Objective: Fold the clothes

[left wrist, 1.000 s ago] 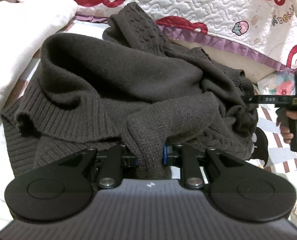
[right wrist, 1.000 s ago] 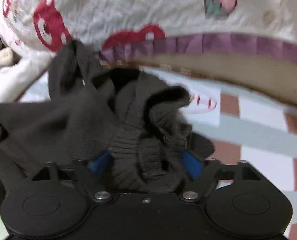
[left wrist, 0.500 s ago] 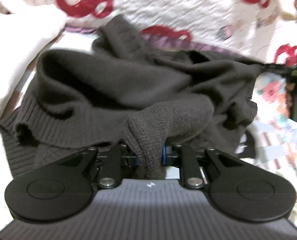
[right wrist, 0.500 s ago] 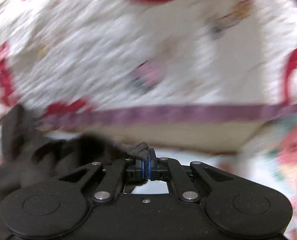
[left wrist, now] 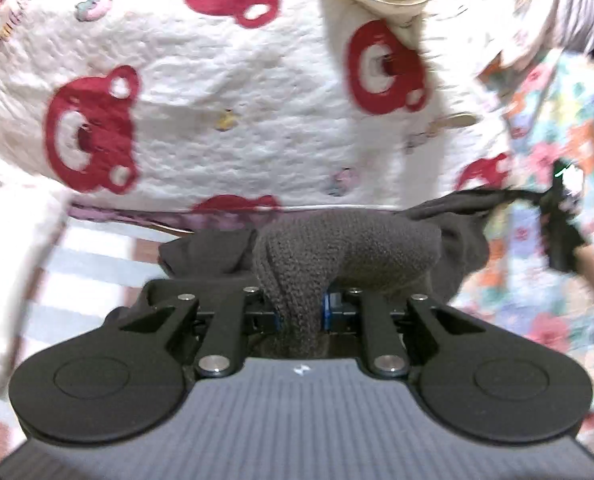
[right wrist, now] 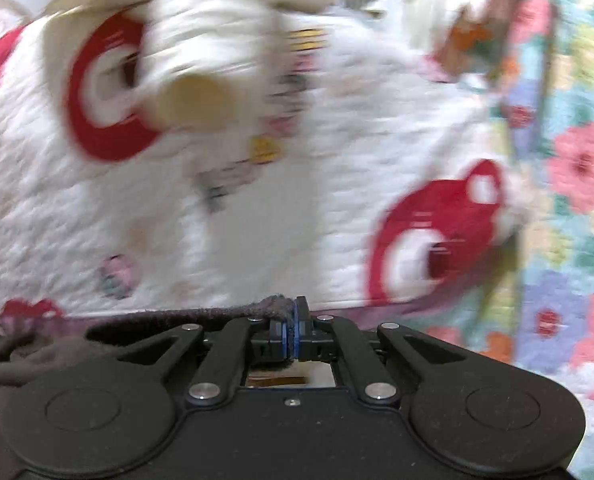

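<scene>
L gripper point(left wrist: 301, 312) clamped on thick knit fold of dark sweater point(left wrist: 349, 248) | R gripper point(right wrist: 295, 334) pinched on thin edge | vs 1 s ago: lifted off bed, stretched between both, quilt point(left wrist: 225, 80) ahead | likely spreading for fold

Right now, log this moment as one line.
left tool: shut on sweater | right tool: shut on sweater | sweater lifted, stretched between | quilt behind

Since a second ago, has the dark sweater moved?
Yes. The dark sweater has risen off the bed toward the bear-print quilt, stretched between the left hand-held gripper and right hand-held gripper.
</scene>
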